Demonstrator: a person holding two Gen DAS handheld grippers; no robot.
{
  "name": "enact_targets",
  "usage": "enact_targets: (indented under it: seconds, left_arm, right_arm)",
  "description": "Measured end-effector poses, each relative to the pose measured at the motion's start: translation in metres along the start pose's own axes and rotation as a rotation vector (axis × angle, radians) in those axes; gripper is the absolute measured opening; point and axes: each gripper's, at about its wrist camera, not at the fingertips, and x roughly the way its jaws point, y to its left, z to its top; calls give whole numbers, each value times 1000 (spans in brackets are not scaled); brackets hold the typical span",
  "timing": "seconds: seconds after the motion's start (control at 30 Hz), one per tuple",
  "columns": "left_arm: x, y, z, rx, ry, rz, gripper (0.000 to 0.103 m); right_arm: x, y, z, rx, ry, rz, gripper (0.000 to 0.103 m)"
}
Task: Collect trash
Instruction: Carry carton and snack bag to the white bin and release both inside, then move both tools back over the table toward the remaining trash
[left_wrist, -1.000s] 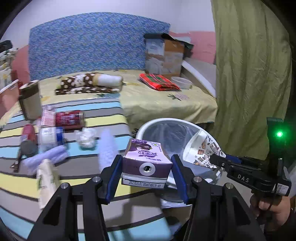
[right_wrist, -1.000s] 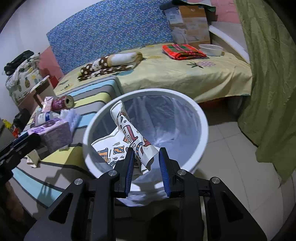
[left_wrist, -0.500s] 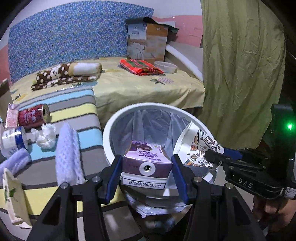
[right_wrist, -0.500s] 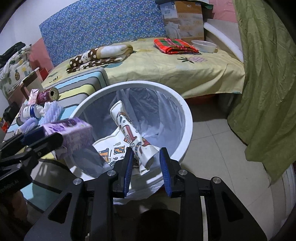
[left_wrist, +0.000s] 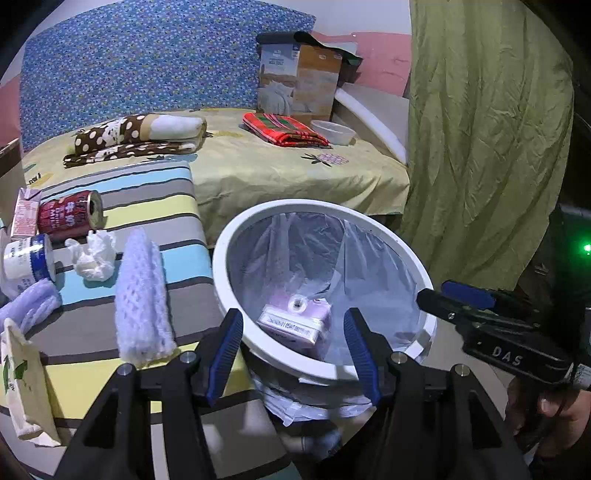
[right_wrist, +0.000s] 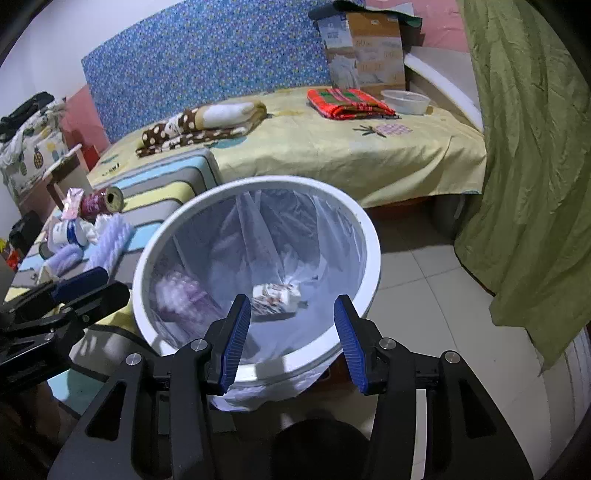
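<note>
The purple carton (left_wrist: 293, 325), white date label upward, lies tilted inside the lined white bin (left_wrist: 236, 236). Left hand-held gripper (left_wrist: 293, 349) and right hand-held gripper (right_wrist: 291, 334) both spread apart, empty, above the rim.

The striped cushion (left_wrist: 147, 206) sits just beside the white trash bin (left_wrist: 221, 280), which stands on the tiled floor (right_wrist: 436, 295). On the cushion, nearest the bin, lies a white foam net sleeve (left_wrist: 142, 295). Farther from the bin are a crumpled tissue (left_wrist: 94, 254), a red can (left_wrist: 68, 216) on its side, a small pink carton (left_wrist: 25, 214) and a white bottle with a blue label (left_wrist: 27, 260). Behind the bin is a bed with a yellow sheet (left_wrist: 280, 173), and on it lie a spotted brown blanket (left_wrist: 136, 136), a red plaid cloth (left_wrist: 284, 129) and a clear bowl (left_wrist: 334, 132).
</note>
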Motion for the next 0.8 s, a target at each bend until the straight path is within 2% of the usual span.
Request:
enact_targets:
  seconds: [0.3,0.43,0.63,0.8]
  left_arm:
    - [-24,12,-7,-35,-28,33,59]
    - [-37,17,-12,-46,-41,52,59]
    - [-59,30,-22,-75,-57,97,59]
    - [-73,43,-32,-101,-63,139,59]
  right_arm:
    - [-21,9,1,6,-96,63,49]
    - [-27,13,1,21,-126,135,49]
    - [-30,37,-1,-39,-130,190,49]
    - [-24,62,-2,-92,-98,275,49]
